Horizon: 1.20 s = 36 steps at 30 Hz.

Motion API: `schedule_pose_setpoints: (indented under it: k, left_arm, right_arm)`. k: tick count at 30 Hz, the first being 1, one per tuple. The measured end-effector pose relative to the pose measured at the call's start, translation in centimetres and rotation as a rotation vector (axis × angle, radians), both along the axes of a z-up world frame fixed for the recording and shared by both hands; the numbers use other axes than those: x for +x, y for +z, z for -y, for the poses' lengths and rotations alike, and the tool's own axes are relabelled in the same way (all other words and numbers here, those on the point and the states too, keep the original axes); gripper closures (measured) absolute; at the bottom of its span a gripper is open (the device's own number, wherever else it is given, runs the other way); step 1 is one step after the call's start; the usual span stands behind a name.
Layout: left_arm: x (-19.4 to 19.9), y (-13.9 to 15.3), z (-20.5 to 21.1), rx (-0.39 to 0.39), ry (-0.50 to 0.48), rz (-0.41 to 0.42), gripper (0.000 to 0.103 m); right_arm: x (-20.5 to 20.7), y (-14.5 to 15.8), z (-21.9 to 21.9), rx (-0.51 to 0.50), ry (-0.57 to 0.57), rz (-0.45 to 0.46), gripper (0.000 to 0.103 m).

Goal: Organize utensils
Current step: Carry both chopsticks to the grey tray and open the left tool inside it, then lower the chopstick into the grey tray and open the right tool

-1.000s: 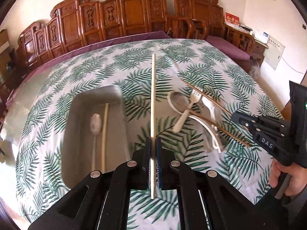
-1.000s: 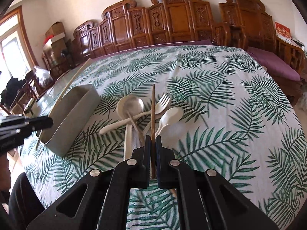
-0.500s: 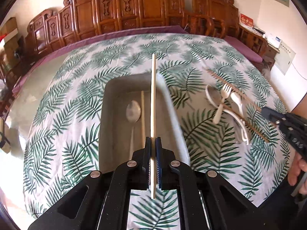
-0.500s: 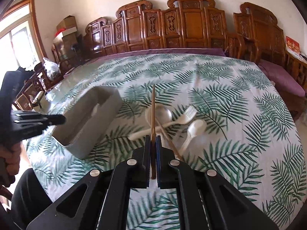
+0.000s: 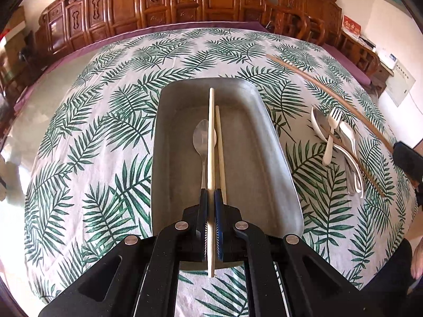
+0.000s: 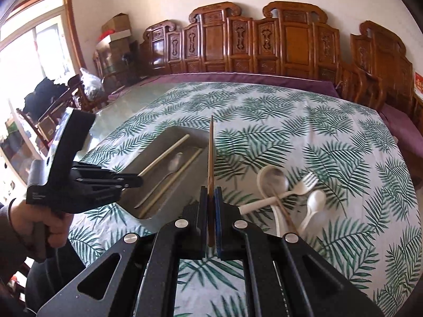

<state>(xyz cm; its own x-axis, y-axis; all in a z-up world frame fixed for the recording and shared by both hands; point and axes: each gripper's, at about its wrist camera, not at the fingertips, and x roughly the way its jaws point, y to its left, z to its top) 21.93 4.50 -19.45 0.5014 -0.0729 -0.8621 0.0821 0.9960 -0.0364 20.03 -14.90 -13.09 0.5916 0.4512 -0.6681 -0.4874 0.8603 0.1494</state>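
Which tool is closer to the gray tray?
Left. The left tool hangs right over the gray tray; the right tool is beside it, nearer the white fork.

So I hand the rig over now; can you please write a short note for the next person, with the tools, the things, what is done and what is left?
Left tool: shut on a pale chopstick, held over the grey tray.
Right tool: shut on a brown chopstick, held above the tablecloth, beside the tray.
Done: in the tray lie a metal spoon and one pale chopstick.
Left: release both held chopsticks into the tray. Then move the pile on the cloth: white ladle spoon, white fork, small white spoon and a second brown chopstick.
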Motion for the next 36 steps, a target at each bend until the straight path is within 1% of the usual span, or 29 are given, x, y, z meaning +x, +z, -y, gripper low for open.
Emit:
schedule_pose_setpoints:
  k: [7, 12, 16, 22, 29, 36]
  left_arm:
    - [0.3, 0.8, -1.0, -0.018, 0.011, 0.018, 0.098]
    - [-0.4, 2.2, -2.4, -0.026, 0.014, 0.051, 0.096]
    - [-0.8, 3.1, -3.8, -0.057, 0.023, 0.071, 0.095]
    - [-0.2, 3.1, -3.8, -0.089, 0.014, 0.067, 0.095]
    - [-1.3, 4.4, -4.0, -0.07, 0.004, 0.1, 0.095]
    - [-3.1, 6.1, -5.8, -0.05, 0.016, 0.129, 0.095]
  right_arm:
    - [-0.1, -0.6, -2.6, -0.027, 0.024, -0.027, 0.097]
    - [0.0, -0.5, -4.4, -0.044, 0.051, -0.03, 0.097]
    - [0.2, -0.8, -5.8, -0.049, 0.064, -0.037, 0.097]
    - [0.4, -1.1, -6.8, -0.047, 0.062, -0.053, 0.097]
    - [1.4, -1.8, -7.8, -0.048, 0.054, -0.089, 0.097]
    - [2.9, -3.2, -9.7, -0.047, 0.045, -0.143, 0.097]
